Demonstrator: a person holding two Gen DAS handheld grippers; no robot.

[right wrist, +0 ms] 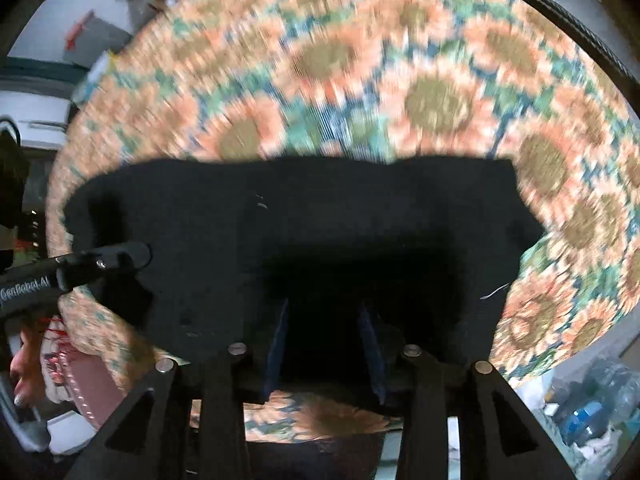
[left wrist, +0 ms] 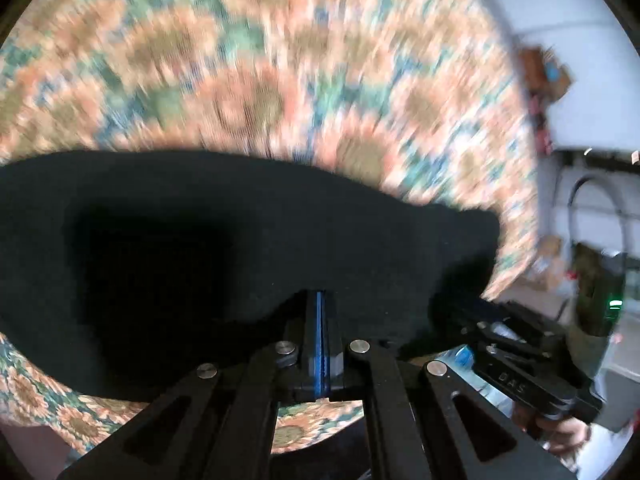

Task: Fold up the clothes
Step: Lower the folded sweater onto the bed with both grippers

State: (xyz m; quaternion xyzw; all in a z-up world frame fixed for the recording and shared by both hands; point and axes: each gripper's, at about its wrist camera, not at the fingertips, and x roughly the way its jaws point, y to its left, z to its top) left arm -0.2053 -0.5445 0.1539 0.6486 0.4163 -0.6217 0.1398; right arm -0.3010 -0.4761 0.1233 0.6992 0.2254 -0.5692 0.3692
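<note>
Sunflower-print cloth (left wrist: 248, 60) covers the bench under a black garment (left wrist: 200, 232). Left tongs (left wrist: 321, 320) are pressed together, pinching its edge; right tongs (right wrist: 326, 320) are spread over it. Lettering reads "GenRobot.AI" (right wrist: 24, 283).

One black garment (right wrist: 304, 220) lies on one sunflower-print cloth (right wrist: 420, 72) covering the worktop. Two grippers are in view: the left gripper (left wrist: 321, 304) and the right gripper (right wrist: 324, 312). Each has two fingers with blue pads. At the worktop's right edge stand at least two clear plastic bottles (right wrist: 592, 404); blur hides any exact tally there.
</note>
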